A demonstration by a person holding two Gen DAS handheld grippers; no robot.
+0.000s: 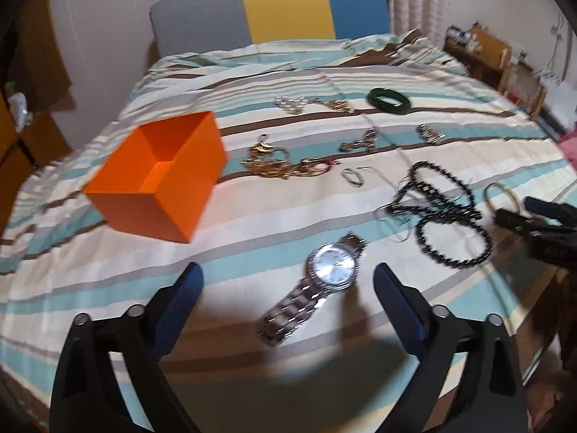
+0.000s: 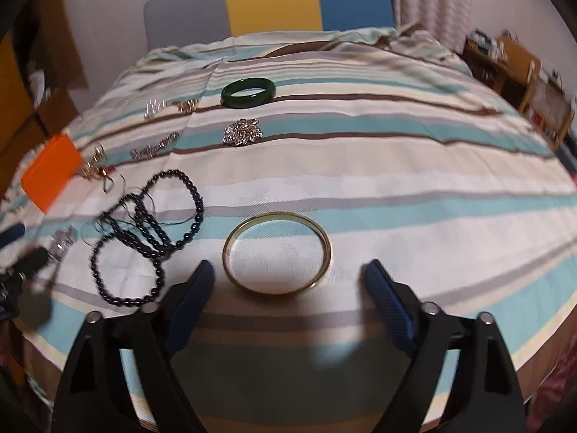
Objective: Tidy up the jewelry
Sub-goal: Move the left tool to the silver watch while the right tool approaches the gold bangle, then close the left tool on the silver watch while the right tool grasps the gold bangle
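Observation:
A silver wristwatch (image 1: 317, 281) lies on the striped cloth between the spread fingers of my left gripper (image 1: 288, 274), which is open and holds nothing. An empty orange box (image 1: 158, 176) stands to its upper left. My right gripper (image 2: 290, 270) is open just short of a thin gold bangle (image 2: 277, 252), not touching it. Black bead strands (image 2: 144, 231) lie tangled left of the bangle. Further back are a green bangle (image 2: 248, 91), a sparkly brooch (image 2: 242, 131) and gold chains (image 1: 277, 164). In the left wrist view the right gripper (image 1: 530, 216) shows at the right edge.
The striped cloth (image 2: 396, 187) covers a round table. A chair with a grey, yellow and blue back (image 1: 274, 11) stands behind it. Wooden shelves (image 2: 533, 83) are at the right, cupboards at the left. Small silver pieces (image 1: 360, 140) lie mid-table.

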